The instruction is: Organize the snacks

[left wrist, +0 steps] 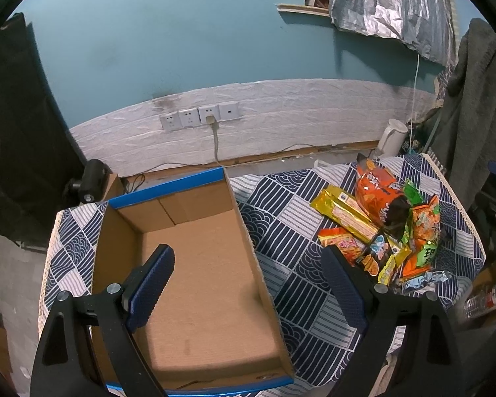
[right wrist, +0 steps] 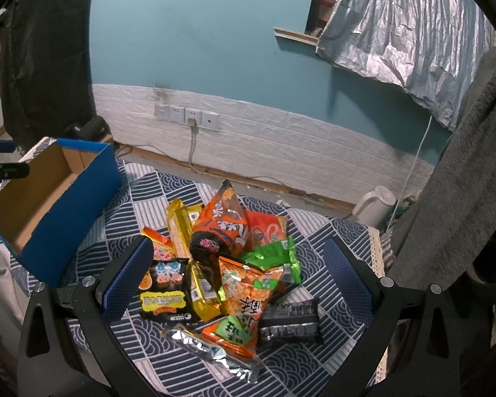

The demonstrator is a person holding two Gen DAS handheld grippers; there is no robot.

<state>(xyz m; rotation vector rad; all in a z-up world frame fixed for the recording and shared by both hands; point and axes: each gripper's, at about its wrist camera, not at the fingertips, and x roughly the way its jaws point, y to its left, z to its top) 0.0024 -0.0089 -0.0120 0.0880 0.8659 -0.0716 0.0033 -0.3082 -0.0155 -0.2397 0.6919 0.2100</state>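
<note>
The snack pile (right wrist: 221, 264) lies heaped on the bench (right wrist: 317, 364), which is covered in a navy-and-white patterned cloth, to the right of the open cardboard box (left wrist: 198, 264) with its blue outer walls. The box holds nothing visible, so sorting looks not yet begun.

The right tongs (right wrist: 238, 281) hang directly over the pile with their blue-padded fingers (right wrist: 129, 278) spread wide apart, gripping nothing. The pile sits between and just beyond the two fingers, so this hand is plainly the nearer one for a first pick. The left tongs (left wrist: 248, 284) are likewise spread wide and hold nothing; they hover over the box, with one finger above the box floor and the other above the cloth right of the box wall. From them the pile lies well off to the right.

Within the pile, the silver foil bar (right wrist: 211, 354) lies nearest the right tongs, its long axis running diagonally, away from the box as it comes toward the camera. The gold wafer pack (right wrist: 178, 231) points away from the tongs, on the box side of the pile. A black packet (right wrist: 165, 294) rests beside the left finger.

Packets overlap heavily, so several are half buried and their full shapes cannot be made out; the print on the dark wrapper (right wrist: 291, 321) on the side away from the box is too blurred to read. The near wall of the box is cut off behind the left tongs.
</note>
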